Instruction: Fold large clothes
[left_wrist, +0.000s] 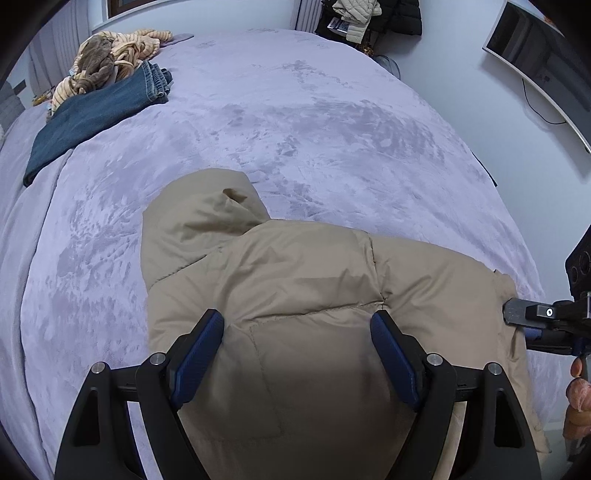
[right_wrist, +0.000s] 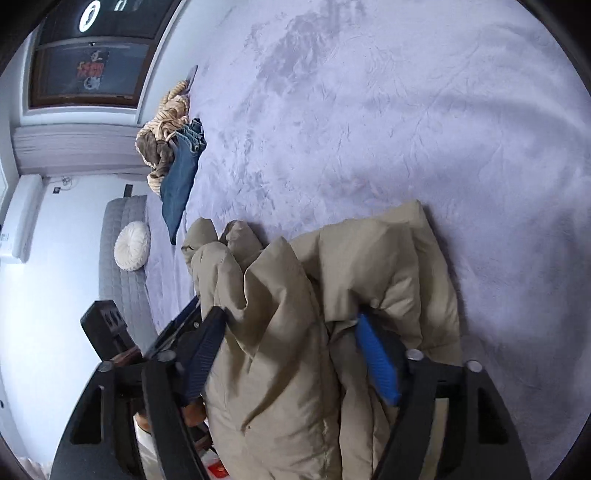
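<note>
1. Beige puffer jacket spread on the near part of a lilac plush bed cover, hood pointing toward the far side of the bed.
2. Left gripper poised over the jacket's body, blue pads wide apart, nothing between them but fabric lying below; no pinch visible.
3. Right gripper at the jacket's side: bunched, puffy folds rising between its two fingers, filling the gap.
4. Right jaws part way apart; fabric pressed against the bright blue pad on one side and against the darker pad on the other, so seemingly clamped on the bunched jacket, though actual pressure hard to judge.
5. From the left wrist view, right gripper's tip seen at the jacket's far sleeve edge, with fingertips of a hand just below it at the frame's border.
6. No containers in view; elsewhere on the bed, well apart from the jacket: folded blue jeans, with a striped tan garment heaped just beside and partly over them.
7. Beyond the bed: a grey quilted bench with a round white cushion, and a dark screen on the wall.
</note>
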